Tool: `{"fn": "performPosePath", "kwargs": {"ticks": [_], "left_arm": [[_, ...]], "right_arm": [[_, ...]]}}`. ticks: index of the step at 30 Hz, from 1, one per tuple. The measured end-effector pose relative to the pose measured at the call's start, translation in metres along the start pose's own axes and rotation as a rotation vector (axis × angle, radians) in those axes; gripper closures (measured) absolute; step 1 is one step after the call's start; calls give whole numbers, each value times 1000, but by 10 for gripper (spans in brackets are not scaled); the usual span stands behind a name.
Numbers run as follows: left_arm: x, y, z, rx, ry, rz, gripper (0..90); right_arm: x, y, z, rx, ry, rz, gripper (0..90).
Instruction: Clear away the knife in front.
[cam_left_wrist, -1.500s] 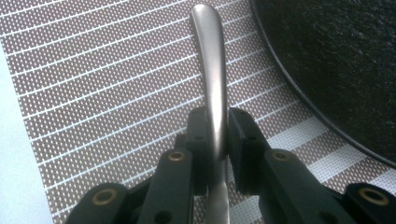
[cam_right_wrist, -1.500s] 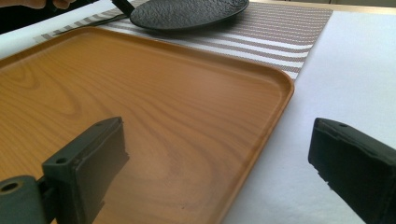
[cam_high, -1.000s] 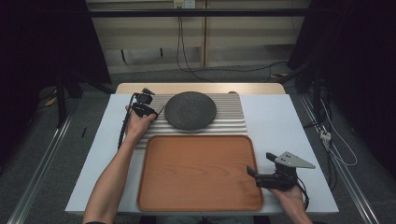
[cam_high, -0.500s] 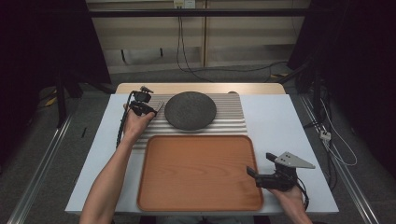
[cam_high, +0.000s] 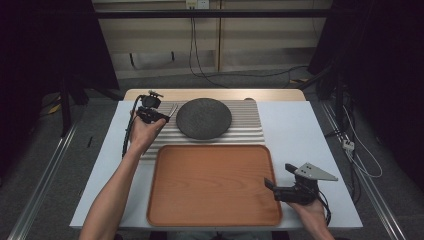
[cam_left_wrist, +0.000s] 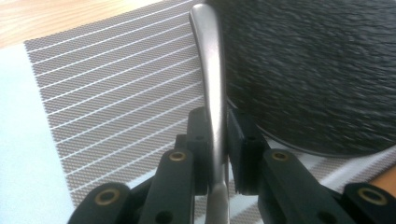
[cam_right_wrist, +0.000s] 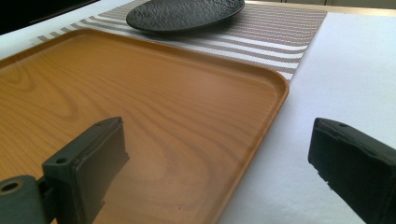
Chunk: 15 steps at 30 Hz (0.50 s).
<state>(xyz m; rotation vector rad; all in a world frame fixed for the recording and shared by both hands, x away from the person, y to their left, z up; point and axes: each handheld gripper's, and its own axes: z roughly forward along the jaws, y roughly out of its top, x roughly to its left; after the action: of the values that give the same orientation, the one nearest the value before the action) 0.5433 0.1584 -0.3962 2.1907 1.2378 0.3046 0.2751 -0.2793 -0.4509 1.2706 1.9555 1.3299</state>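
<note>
A slim silver metal utensil handle (cam_left_wrist: 210, 60) runs away from me between the jaws of my left gripper (cam_left_wrist: 216, 135), which is shut on it. Which kind of utensil it is stays hidden. In the high view the left gripper (cam_high: 159, 116) is at the back left, just left of a round dark textured plate (cam_high: 203, 118) on the striped placemat (cam_high: 247, 125). The plate (cam_left_wrist: 317, 60) lies right of the handle. My right gripper (cam_high: 270, 186) stands open, its jaws straddling the right rim of the wooden tray (cam_high: 215, 185) near the front.
The tray (cam_right_wrist: 140, 107) lies bare in front of the placemat (cam_right_wrist: 280, 32) and the plate (cam_right_wrist: 184, 14). White tabletop (cam_high: 310, 130) lies to the right of the tray and placemat. Cables trail from both grippers.
My left gripper has edged slightly toward the back of the table with the utensil. The right gripper has stayed still.
</note>
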Motion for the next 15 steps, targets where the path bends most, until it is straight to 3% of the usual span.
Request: {"fn": "performPosePath", "kwargs": {"ticks": [5, 15], "left_arm": [[-6, -4, -8, -21, -25, -2, 800], [-19, -4, -36, -55, -52, 48, 800]], "right_arm": [[0, 0, 0, 0, 1, -1, 41], [1, 0, 1, 2, 1, -5, 41]]}}
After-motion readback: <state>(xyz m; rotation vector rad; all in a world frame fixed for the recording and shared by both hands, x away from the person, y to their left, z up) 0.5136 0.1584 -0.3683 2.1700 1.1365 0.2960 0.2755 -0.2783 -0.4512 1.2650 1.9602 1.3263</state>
